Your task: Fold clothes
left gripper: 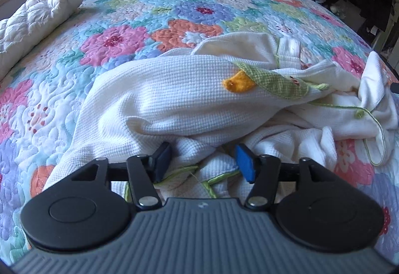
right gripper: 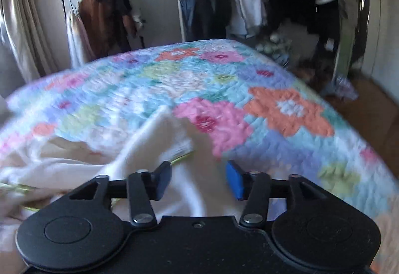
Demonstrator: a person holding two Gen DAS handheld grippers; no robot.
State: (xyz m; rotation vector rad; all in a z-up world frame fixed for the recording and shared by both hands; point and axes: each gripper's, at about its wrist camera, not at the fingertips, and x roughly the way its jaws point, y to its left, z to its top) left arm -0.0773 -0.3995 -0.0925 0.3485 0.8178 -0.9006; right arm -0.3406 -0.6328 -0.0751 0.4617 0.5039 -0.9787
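Left gripper: jaws apart over crumpled white cloth, pads not pressing it.
Right gripper: jaws apart, a white fold lying between, nothing gripped.
Garment: white waffle knit with green trim and an orange patch, bunched on the bed.
Bed: floral quilt.

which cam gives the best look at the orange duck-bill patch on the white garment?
Left wrist. The orange patch sits sharp and unobstructed on the white waffle-knit garment, beside its green checked trim. Right wrist view is motion-blurred and shows only a plain white stretch of the garment; the patch is not visible there.
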